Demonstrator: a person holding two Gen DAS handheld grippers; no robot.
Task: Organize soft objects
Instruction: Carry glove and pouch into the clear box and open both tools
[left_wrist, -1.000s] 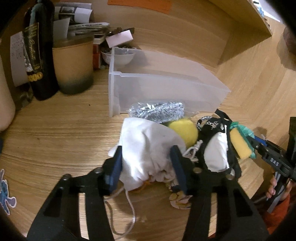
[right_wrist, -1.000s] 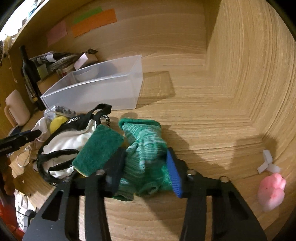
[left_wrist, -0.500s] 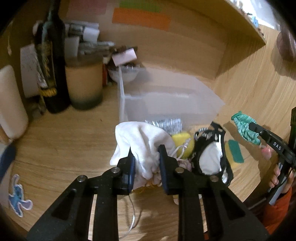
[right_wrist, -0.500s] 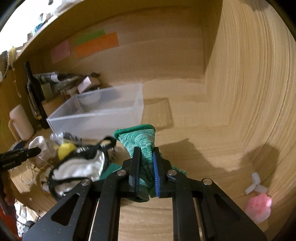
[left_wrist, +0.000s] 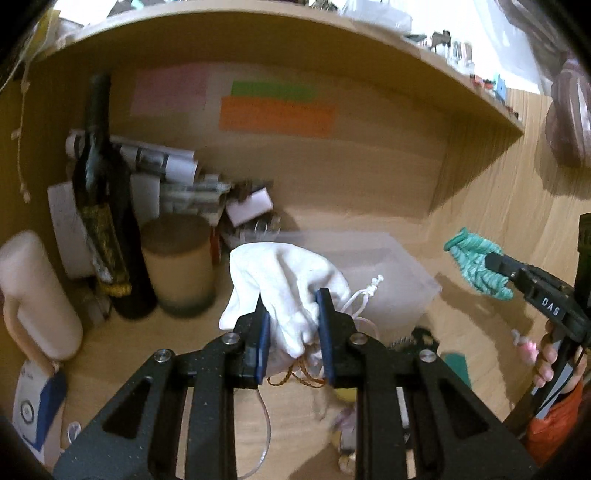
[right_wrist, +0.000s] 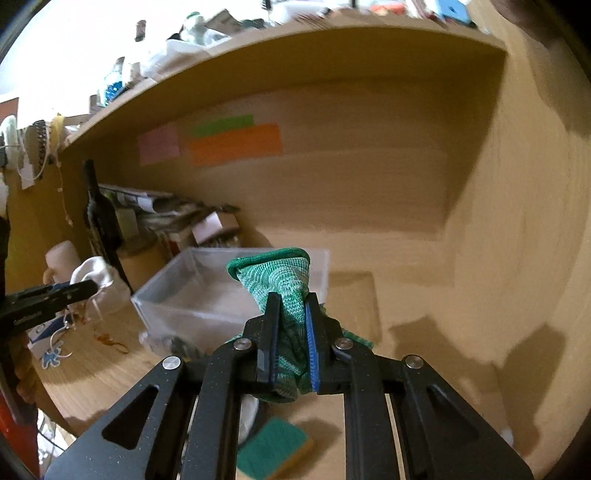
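Observation:
My left gripper is shut on a white drawstring cloth bag and holds it in the air in front of the clear plastic bin. My right gripper is shut on a green knitted sock and holds it raised in front of the same bin. The sock also shows in the left wrist view, at the right. The white bag shows in the right wrist view, at the left. A green and yellow sponge lies on the table below my right gripper.
A dark bottle, a tan cylindrical jar and a white jug stand left of the bin, with papers behind. A wooden shelf hangs overhead. A pile of small objects lies on the table by the bin.
Both grippers closed on their cloths and lifted them off the table: the left with the white bag, the right with the green sock. The sponge stayed on the table.

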